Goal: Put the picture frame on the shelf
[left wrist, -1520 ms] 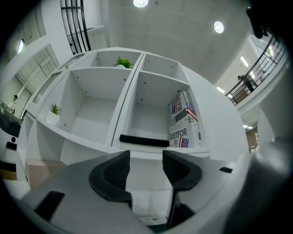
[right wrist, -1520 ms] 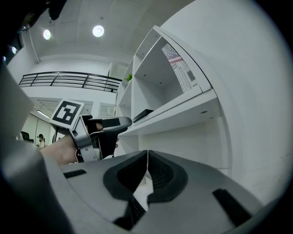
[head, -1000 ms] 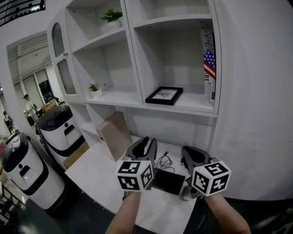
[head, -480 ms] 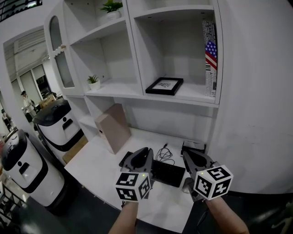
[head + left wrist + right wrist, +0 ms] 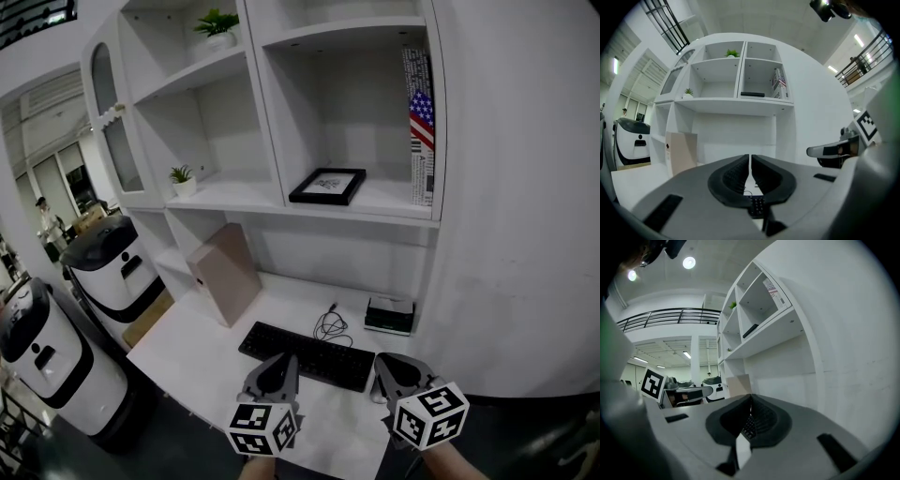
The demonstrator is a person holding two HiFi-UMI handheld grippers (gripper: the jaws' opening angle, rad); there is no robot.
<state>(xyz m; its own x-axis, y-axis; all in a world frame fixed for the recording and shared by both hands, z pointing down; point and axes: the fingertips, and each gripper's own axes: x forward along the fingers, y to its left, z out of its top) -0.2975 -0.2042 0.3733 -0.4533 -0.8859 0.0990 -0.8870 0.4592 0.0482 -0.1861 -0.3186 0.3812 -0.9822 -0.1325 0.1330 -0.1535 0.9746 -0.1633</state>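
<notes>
The black picture frame [image 5: 327, 186] lies flat on the white shelf [image 5: 375, 208], in the right-hand compartment; it also shows as a dark bar in the left gripper view [image 5: 752, 94] and the right gripper view [image 5: 750, 330]. Both grippers hang low over the desk's front edge, far below the frame. My left gripper [image 5: 279, 364] has its jaws closed to a thin slit with nothing between them [image 5: 750, 158]. My right gripper [image 5: 392, 364] is shut and empty too [image 5: 750, 398].
On the white desk [image 5: 206, 342] lie a black keyboard [image 5: 307, 355], a coiled cable [image 5: 330, 327] and a small flat box [image 5: 389, 315]. A tan board [image 5: 223, 274] leans at the back. A flag-print book [image 5: 421, 127] stands beside the frame. Two white robots [image 5: 112, 272] stand at left.
Both grippers have dropped toward the bottom of the head view and back from the shelf, which uncovers the keyboard. The picture frame has stayed flat on the shelf.
</notes>
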